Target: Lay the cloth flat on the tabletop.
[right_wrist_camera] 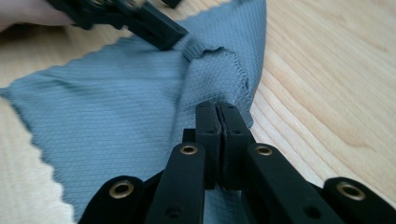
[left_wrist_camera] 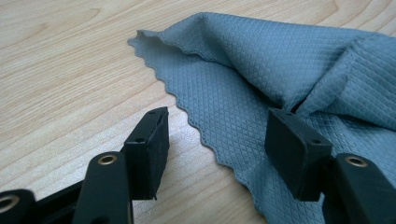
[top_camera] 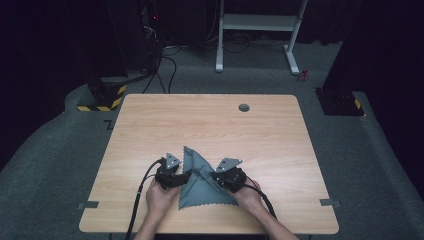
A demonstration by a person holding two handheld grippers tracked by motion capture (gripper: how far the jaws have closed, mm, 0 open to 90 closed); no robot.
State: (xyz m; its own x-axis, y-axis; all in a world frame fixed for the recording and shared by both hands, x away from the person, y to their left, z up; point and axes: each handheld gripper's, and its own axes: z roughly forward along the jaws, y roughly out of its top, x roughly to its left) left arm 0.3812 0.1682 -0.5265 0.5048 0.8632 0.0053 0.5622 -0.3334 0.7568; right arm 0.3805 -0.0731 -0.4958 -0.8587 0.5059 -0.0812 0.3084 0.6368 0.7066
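Cloth (top_camera: 202,182): grey-blue, scalloped edge, partly folded, near edge of table (top_camera: 210,125) at centre, between both hands
Right gripper (right_wrist_camera: 217,109): jaws closed on a cloth fold
Left gripper (left_wrist_camera: 219,135): jaws apart, straddling the left scalloped edge, one jaw over wood, one over cloth
Key relation: edge runs near-to-far between the left jaws

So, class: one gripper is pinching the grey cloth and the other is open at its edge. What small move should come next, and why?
Probably close the left gripper on the grey cloth. Its jaws stand open astride the scalloped edge, one over the wood and one over the fabric, while the right gripper is shut on a raised fold. A second grip would let both hands lift or fold it.
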